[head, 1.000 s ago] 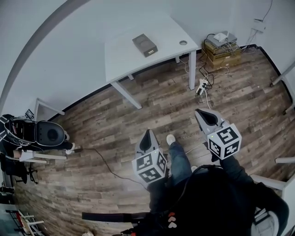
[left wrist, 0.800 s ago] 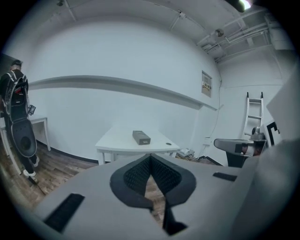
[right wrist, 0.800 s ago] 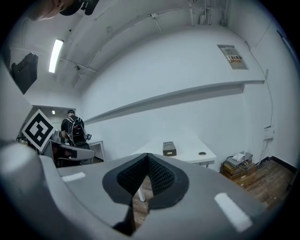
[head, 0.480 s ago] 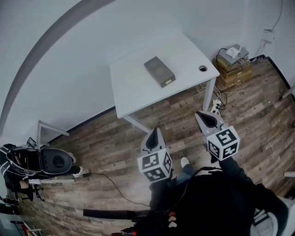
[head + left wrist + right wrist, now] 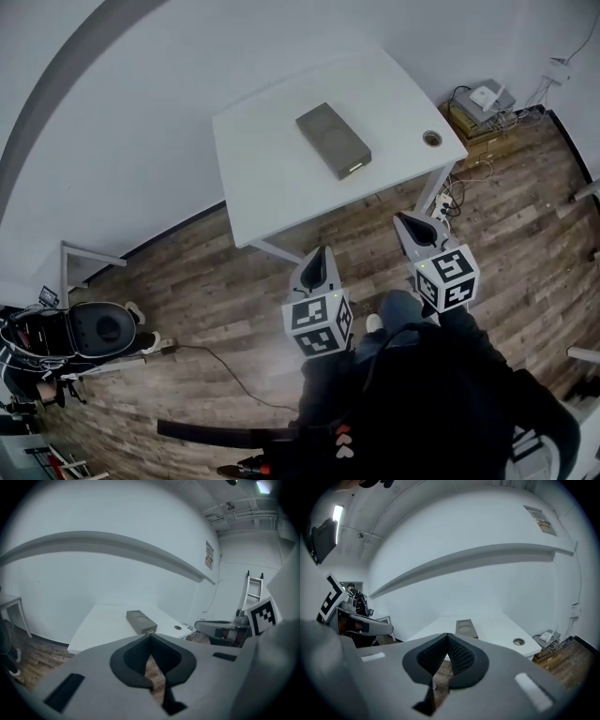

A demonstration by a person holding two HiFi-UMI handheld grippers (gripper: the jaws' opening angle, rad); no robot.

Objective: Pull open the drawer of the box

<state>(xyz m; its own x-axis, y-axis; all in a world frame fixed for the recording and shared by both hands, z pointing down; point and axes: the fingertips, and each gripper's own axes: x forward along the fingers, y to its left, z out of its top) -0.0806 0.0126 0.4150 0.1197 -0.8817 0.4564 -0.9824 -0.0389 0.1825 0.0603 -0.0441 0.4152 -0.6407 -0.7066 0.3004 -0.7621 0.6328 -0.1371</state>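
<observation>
1. While we looked down through the head view, the box (image 5: 333, 141) lay flat on the white table (image 5: 262, 183), well ahead of both claws and apart from them. We held the left gripper (image 5: 324, 250) and the right gripper (image 5: 403, 218) side by side over the wood-plank floor (image 5: 206, 272), just short of the table's near edge. Both pointed toward the table, with their marker cubes (image 5: 317, 325) nearest us. The box was a dark grey oblong slab with a small pale tab (image 5: 352, 170) on the short end facing us.
2. In the left gripper view, the jaws were pressed together, their ribbed black pads (image 5: 133, 658) meeting in a line and gripping nothing. The box sat beyond the tips, a little left of them, on the smooth tabletop. We saw two shallow round recesses in its top. The right gripper showed at the right side.
3. In the right gripper view, the jaws were likewise closed and empty, and the pads had a diamond texture. The box stood beyond the tips, slightly right of them, its short end toward us. A round cable hole (image 5: 518, 641) pierced the tabletop farther right.
</observation>
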